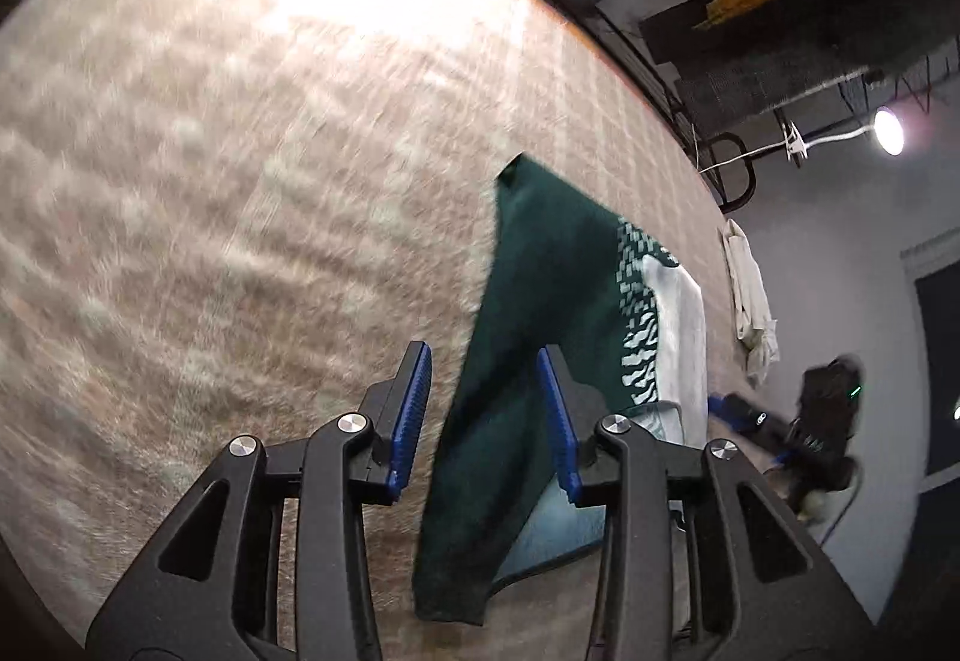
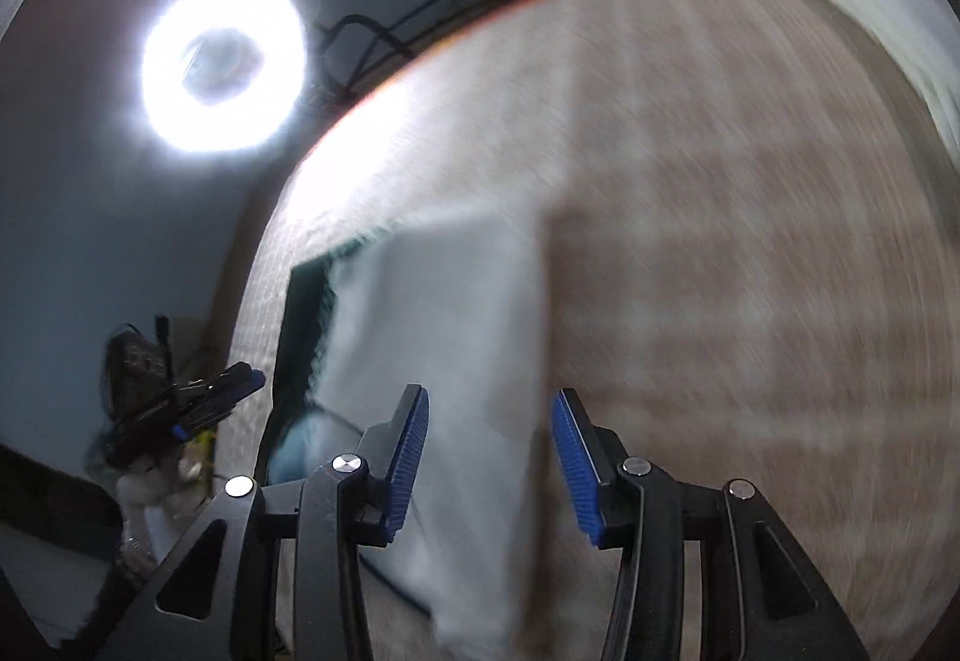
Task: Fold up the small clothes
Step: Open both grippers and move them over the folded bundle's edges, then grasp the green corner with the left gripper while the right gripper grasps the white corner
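though both views blur, the left gripper (image 1: 485,409) and right gripper (image 2: 491,442) gape wide, holding nothing — the green-and-white garment (image 1: 540,313) lies mid-frame right on the table (image 1: 240,181); soft, light, limp — best pinched at a corner.

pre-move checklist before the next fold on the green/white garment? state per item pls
1. Left hand-held gripper open, nothing pinched: ok.
2. Right hand-held gripper open, nothing pinched: ok.
3. Dark green and white patterned garment on the beige woven table cover: ok.
4. Garment flat, no bunching: not ok, a green flap lies folded over and a light blue layer shows beneath.
5. Views sharp enough to pick a grasp edge: not ok, both blurred.
6. Cream cloth at the table edge clear of the fold: cannot tell.
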